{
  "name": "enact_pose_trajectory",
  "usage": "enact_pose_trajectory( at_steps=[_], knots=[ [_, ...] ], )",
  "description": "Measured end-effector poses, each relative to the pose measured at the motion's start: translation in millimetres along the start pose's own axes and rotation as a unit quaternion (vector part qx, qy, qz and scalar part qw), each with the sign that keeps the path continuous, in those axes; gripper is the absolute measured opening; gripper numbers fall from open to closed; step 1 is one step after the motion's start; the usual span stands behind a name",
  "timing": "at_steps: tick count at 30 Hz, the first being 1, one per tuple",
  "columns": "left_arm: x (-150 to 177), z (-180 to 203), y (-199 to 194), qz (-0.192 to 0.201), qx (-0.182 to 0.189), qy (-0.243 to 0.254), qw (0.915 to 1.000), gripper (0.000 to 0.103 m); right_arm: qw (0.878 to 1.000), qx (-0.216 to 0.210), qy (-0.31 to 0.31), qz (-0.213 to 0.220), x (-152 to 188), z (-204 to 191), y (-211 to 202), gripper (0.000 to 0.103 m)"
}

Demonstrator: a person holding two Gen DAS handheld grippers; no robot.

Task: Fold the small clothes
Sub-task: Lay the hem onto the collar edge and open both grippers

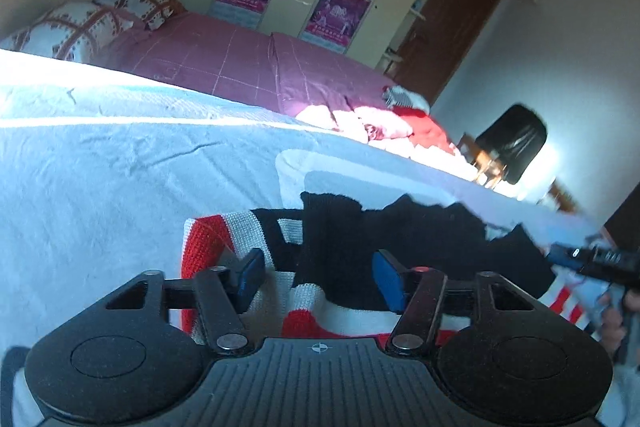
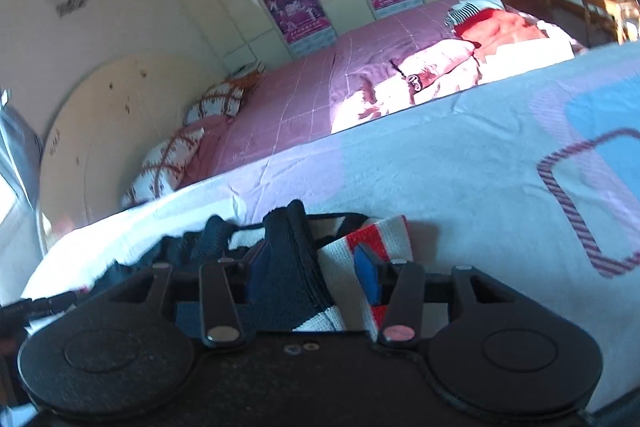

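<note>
While the knitted garment (image 1: 352,267) lies bunched on the pale bed sheet (image 1: 120,167), the main risk appears to be an uneven fold: if the two hands lift at different moments, the loose red, white and black knit could slide, twist or drop back in a heap. A shallow bite on only one layer could also let the fabric slip free, since the knit looks soft and stretchy.

The left gripper (image 1: 318,279) hovers just over the garment with its blue-padded fingers (image 1: 386,281) spread wide; fabric lies between and beneath them, but nothing is clamped. The right gripper (image 2: 316,279) sits at the garment's other end, with a thick fold of dark and striped cloth (image 2: 296,267) standing up between its fingers (image 2: 366,277). The pads look close against that fold, so it is judged to be pinching the cloth, though the left pad is largely hidden by fabric. A heap of other clothes (image 2: 480,43) sits well apart on the pink bedspread.
</note>
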State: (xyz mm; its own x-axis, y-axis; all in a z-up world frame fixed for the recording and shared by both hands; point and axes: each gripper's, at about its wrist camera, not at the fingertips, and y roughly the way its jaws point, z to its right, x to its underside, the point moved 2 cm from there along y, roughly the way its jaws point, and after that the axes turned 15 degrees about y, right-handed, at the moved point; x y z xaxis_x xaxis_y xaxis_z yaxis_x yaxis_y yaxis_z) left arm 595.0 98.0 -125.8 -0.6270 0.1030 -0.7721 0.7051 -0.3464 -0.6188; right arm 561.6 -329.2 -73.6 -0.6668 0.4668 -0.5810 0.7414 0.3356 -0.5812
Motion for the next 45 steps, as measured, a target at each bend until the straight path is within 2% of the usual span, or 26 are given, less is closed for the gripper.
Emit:
enact_pose_trajectory(
  at_steps=[1,2,5,9,10,11,13,16,21,24,25,26,28,29,30,32,33,35,36,38,40,42,45],
  knots=[
    [-0.1,4.7,1.8,-0.011,-0.013,0.022,0.9996,0.035,1.000,0.013,-0.024,0.007,1.3,-6.2,3.1,0.044],
    [-0.9,7.0,2.9,-0.021,-0.023,0.035,0.9989,0.030,0.998,0.025,-0.048,0.016,1.9,-10.8,5.7,0.043],
    [-4.4,9.5,4.7,-0.031,-0.023,0.046,0.9982,0.029,0.994,0.046,-0.100,0.009,2.6,-18.9,16.1,0.043],
    [-9.1,28.4,2.8,-0.042,-0.032,0.118,0.9916,0.030,0.985,0.068,-0.161,-0.001,8.3,-28.9,27.9,0.041],
    [-9.7,29.6,1.4,-0.042,-0.032,0.122,0.9911,0.030,0.981,0.076,-0.176,-0.001,10.5,-31.9,30.6,0.029],
    [-12.6,28.2,4.4,-0.042,-0.031,0.117,0.9917,0.029,0.978,0.079,-0.191,0.003,12.7,-34.9,31.5,0.005],
    [-13.5,24.4,1.3,-0.033,-0.026,0.104,0.9937,0.010,0.972,0.085,-0.221,0.014,18.9,-43.0,32.0,0.005],
    [-8.5,18.3,-9.1,0.000,-0.036,0.082,0.9959,0.006,0.965,0.089,-0.242,0.040,24.0,-52.9,28.2,0.005],
    [-5.1,8.1,-30.5,0.084,-0.067,0.042,0.9933,0.006,0.967,0.076,-0.226,0.091,12.8,-57.3,12.7,0.005],
    [-5.7,8.5,-34.0,0.106,-0.085,0.044,0.9898,0.006,0.966,0.081,-0.218,0.111,6.3,-56.1,12.2,0.004],
    [-6.1,8.7,-29.3,0.090,-0.090,0.046,0.9908,0.006,0.968,0.087,-0.212,0.107,4.8,-53.7,15.8,0.005],
    [-5.5,8.0,-19.8,0.059,-0.095,0.045,0.9927,0.006,0.970,0.098,-0.205,0.090,4.7,-49.5,23.7,0.005],
    [-0.6,4.0,-0.2,-0.002,-0.101,0.039,0.9941,0.006,0.969,0.141,-0.201,0.041,11.4,-36.6,46.8,0.006],
    [-1.8,1.8,2.0,-0.002,-0.101,0.031,0.9944,0.006,0.969,0.145,-0.198,0.026,15.3,-30.6,54.1,0.006],
    [-3.1,1.0,4.1,-0.008,-0.102,0.030,0.9943,0.006,0.970,0.141,-0.195,0.032,15.1,-29.5,53.0,0.006],
    [-4.4,3.0,5.5,-0.013,-0.104,0.040,0.9937,0.007,0.972,0.143,-0.184,0.033,13.9,-28.6,53.1,0.018],
    [-5.0,2.7,4.6,-0.013,-0.105,0.040,0.9936,0.010,0.972,0.146,-0.183,0.037,13.0,-28.6,51.4,0.024],
    [-5.4,0.3,-6.5,-0.002,-0.121,0.028,0.9922,0.028,0.970,0.147,-0.175,0.079,11.4,-31.9,34.3,0.031],
    [-4.8,2.5,-18.2,0.018,-0.137,0.022,0.9901,0.040,0.971,0.139,-0.171,0.095,11.2,-34.1,24.1,0.030],
    [-7.6,12.7,-40.4,0.056,-0.145,0.025,0.9875,0.043,0.977,0.096,-0.169,0.089,16.2,-43.4,6.3,0.024],
    [-10.0,38.9,-50.9,0.073,-0.124,0.044,0.9887,0.044,0.973,0.062,-0.206,0.079,35.0,-61.7,-3.6,0.024],
    [-8.6,80.6,-51.0,0.076,-0.084,0.093,0.9892,0.044,0.969,0.028,-0.242,0.053,58.5,-81.8,-3.8,0.023],
    [-4.1,137.1,-34.2,0.061,-0.023,0.152,0.9862,0.044,0.958,0.015,-0.284,0.020,90.3,-111.8,11.4,0.022]
  ],
)
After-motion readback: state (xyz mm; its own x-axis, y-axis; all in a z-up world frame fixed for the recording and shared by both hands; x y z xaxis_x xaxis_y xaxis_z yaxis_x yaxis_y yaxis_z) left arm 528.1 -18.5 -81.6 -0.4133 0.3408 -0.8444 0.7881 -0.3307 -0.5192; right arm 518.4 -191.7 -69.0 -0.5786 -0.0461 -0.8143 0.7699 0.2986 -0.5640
